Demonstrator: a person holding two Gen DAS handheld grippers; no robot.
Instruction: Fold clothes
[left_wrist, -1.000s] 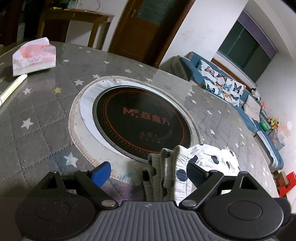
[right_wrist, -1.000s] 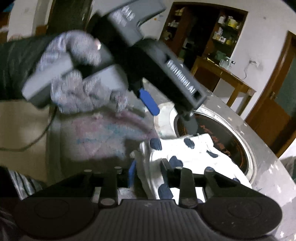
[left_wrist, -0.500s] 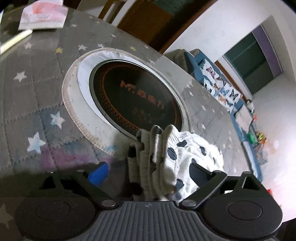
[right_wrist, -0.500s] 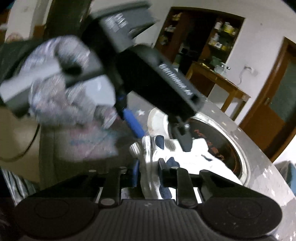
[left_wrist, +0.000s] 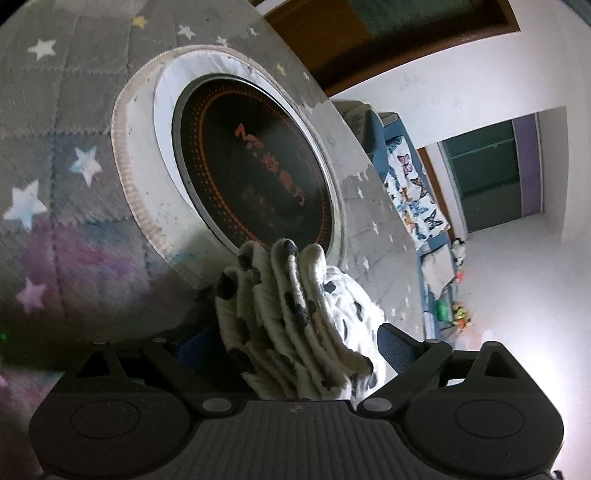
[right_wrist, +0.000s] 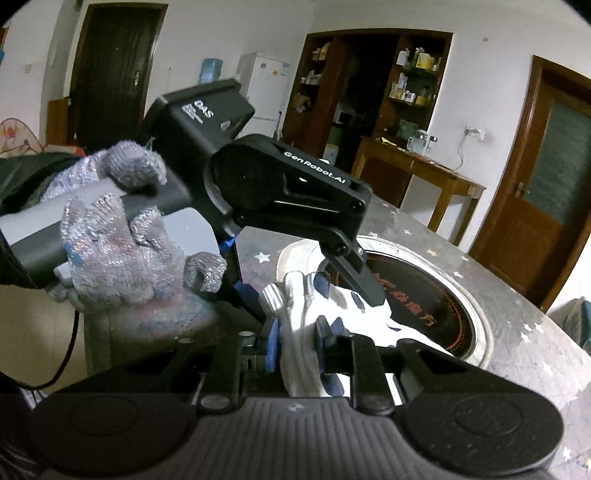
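A white garment with dark spots (left_wrist: 295, 314), gathered into several folds, lies on the round table's grey star-patterned cover (left_wrist: 74, 110), at the rim of the inset black cooktop (left_wrist: 255, 177). My left gripper (left_wrist: 293, 343) straddles the folded bundle. Its jaws are wide and closing, with the cloth between them, and the pads do not visibly press it. From the right wrist view the left gripper (right_wrist: 312, 295) hangs over the garment (right_wrist: 295, 365), held by a hand in a grey knit glove (right_wrist: 122, 251). My right gripper (right_wrist: 297, 332) is shut on a fold at the garment's near edge.
The cooktop (right_wrist: 417, 295) takes up the table's centre, ringed by a white border. The table edge curves away on the right. Beyond it stand a blue sofa with a butterfly throw (left_wrist: 413, 192), a wooden desk (right_wrist: 417, 166) and a brown door (right_wrist: 546, 206).
The left gripper rolled and sank onto the folded bundle, which now fills the gap between its fingers. The right gripper's fingers narrowed onto the garment's edge and rose slightly.
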